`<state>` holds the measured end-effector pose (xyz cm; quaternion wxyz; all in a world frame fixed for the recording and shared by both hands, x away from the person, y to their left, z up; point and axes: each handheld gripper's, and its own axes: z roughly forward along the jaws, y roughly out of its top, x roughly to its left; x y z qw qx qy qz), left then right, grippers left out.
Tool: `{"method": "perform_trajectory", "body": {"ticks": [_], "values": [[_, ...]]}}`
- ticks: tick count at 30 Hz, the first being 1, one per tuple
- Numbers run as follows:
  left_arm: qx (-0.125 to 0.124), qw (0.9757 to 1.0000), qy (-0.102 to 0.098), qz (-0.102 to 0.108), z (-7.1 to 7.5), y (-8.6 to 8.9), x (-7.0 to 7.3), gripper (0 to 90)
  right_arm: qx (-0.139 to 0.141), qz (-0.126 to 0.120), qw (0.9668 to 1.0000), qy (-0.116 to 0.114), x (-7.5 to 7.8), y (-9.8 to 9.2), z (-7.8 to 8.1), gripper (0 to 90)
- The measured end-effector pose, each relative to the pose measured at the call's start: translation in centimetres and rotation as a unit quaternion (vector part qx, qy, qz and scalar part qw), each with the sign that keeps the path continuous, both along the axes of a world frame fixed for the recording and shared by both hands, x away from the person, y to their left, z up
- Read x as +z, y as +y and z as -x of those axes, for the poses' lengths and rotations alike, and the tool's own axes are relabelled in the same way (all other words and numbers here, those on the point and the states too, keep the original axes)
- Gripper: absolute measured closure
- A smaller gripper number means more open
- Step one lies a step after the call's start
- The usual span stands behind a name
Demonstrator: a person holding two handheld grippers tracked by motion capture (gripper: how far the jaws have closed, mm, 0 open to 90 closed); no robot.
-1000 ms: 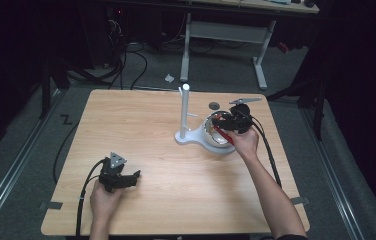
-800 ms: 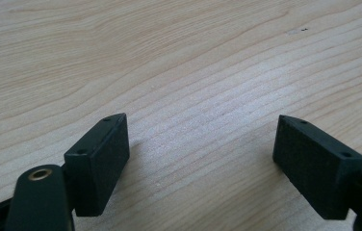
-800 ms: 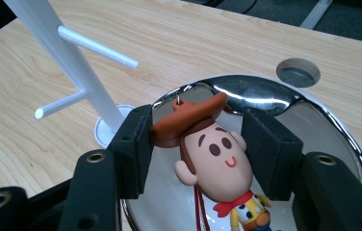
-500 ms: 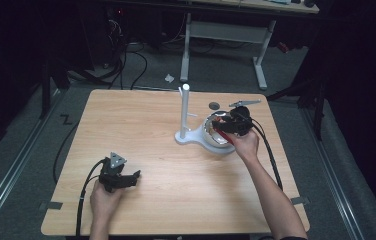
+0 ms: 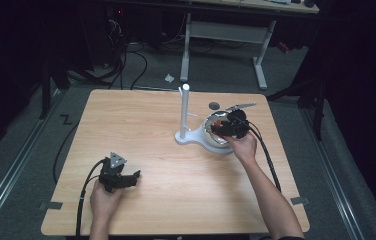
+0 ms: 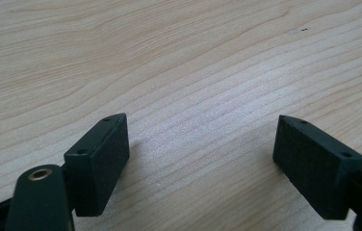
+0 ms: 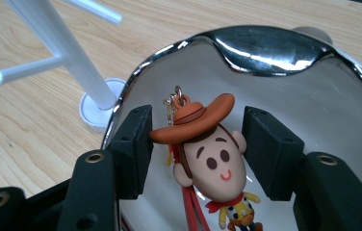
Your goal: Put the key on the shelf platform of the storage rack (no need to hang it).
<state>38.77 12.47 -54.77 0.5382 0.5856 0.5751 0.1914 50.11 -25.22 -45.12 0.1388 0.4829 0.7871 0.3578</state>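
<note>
Keychain (image 7: 208,159), a cowboy figure with a small metal ring on its hat, is lying in the shiny bowl (image 7: 275,53) between the jaws of the right tongs (image 7: 196,151), which are standing open around its head without touching. Going left to right: the left tongs (image 6: 200,159) are idling wide open and empty over the table (image 6: 179,57), well apart from the white peg stand (image 7: 68,53) and the bowl. Closing squarely on the head, below the hat brim, would probably be giving the firmest grip before lifting.

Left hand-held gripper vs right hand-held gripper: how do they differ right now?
The left hand-held gripper rests low over bare wooden table; the right hand-held gripper reaches into the shiny metal bowl beside the white stand.

The left's jaws stand wide apart with nothing between them; the right's are narrower, on either side of the cowboy keychain figure, not visibly pressing it.

Both have black block jaws and are open.
</note>
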Motion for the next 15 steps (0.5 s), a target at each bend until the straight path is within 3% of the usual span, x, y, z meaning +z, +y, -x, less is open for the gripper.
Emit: {"method": "perform_trajectory", "body": {"ticks": [8, 15], "values": [[0.0, 1.0, 0.001, -0.001, 0.0, 0.01, 0.0, 20.7, -0.01, 0.0, 0.9999, 0.002, -0.02, -0.39, -0.06, 38.4], [0.0, 1.0, 0.0, 0.0, 0.0, 0.0, 0.0, 20.6, -0.01, -0.003, 0.9999, -0.005, 0.08, -0.96, 0.19, 39.1]]}}
